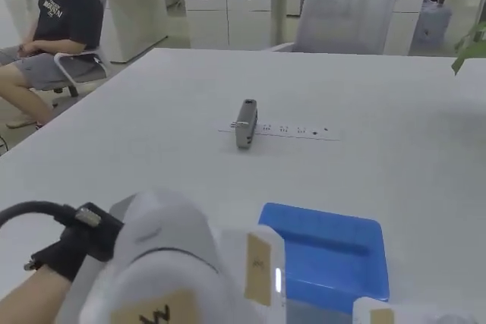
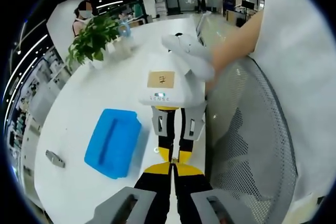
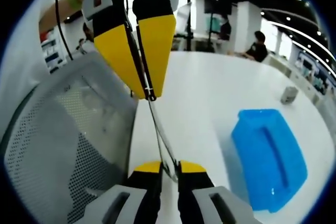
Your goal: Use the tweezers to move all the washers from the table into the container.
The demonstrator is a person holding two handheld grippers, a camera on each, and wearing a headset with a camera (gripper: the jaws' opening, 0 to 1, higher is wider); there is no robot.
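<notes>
Thin metal tweezers point(image 3: 159, 132) stretch between the two grippers, which point tip to tip. In the right gripper view my left gripper point(image 3: 148, 94) comes down from the top, its yellow jaws shut on one end. My right gripper point(image 3: 169, 169) at the bottom is shut on the other end. The left gripper view has my left gripper point(image 2: 171, 168) meeting my right gripper point(image 2: 174, 153) beside the blue container point(image 2: 113, 142). In the head view the blue container point(image 1: 326, 252) lies near the front edge, and a row of small washers point(image 1: 292, 130) lies mid-table.
A grey device point(image 1: 246, 121) stands just left of the washers. A mesh chair back point(image 2: 252, 145) is close beside the grippers. A potted plant point(image 2: 94, 38) stands on the table's far end. A person point(image 1: 57, 28) sits at the back left.
</notes>
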